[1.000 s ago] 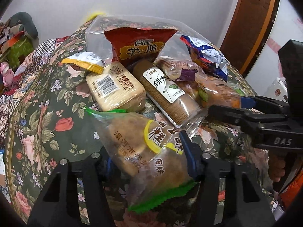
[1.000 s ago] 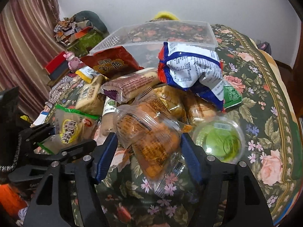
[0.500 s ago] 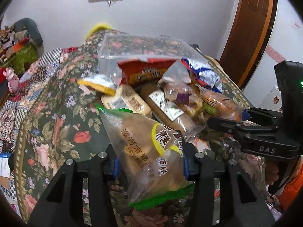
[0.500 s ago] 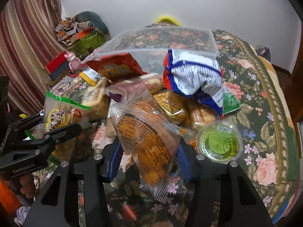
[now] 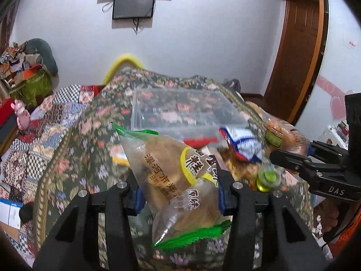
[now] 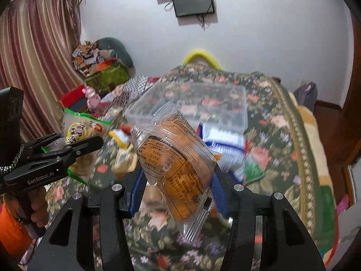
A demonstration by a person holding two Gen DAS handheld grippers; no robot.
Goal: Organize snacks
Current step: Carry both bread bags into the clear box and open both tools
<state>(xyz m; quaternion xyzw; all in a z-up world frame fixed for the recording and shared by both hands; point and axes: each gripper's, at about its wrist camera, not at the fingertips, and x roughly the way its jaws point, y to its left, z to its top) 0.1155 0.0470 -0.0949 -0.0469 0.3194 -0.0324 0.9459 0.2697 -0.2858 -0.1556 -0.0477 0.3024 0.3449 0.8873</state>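
My left gripper (image 5: 179, 192) is shut on a clear green-edged bag of pale cakes (image 5: 173, 176), held up above the floral table. That bag also shows in the right wrist view (image 6: 76, 133). My right gripper (image 6: 178, 180) is shut on a clear packet of orange cakes (image 6: 178, 164), also lifted off the table; it shows in the left wrist view (image 5: 284, 135). A clear plastic bin (image 5: 180, 117) stands beyond both, also in the right wrist view (image 6: 191, 103). Other snacks lie blurred before it: a blue-white bag (image 6: 223, 142) and a green jelly cup (image 5: 268, 178).
The table wears a dark floral cloth (image 6: 282, 135). A yellow chair back (image 6: 200, 56) rises behind it. Cluttered boxes and cloth (image 6: 101, 67) sit at the left by a curtain. A wooden door (image 5: 297, 45) stands at the right.
Both grippers have risen with their packets and tilted up, so the bin and wall now fill the view. The snack pile has dropped low in both views.
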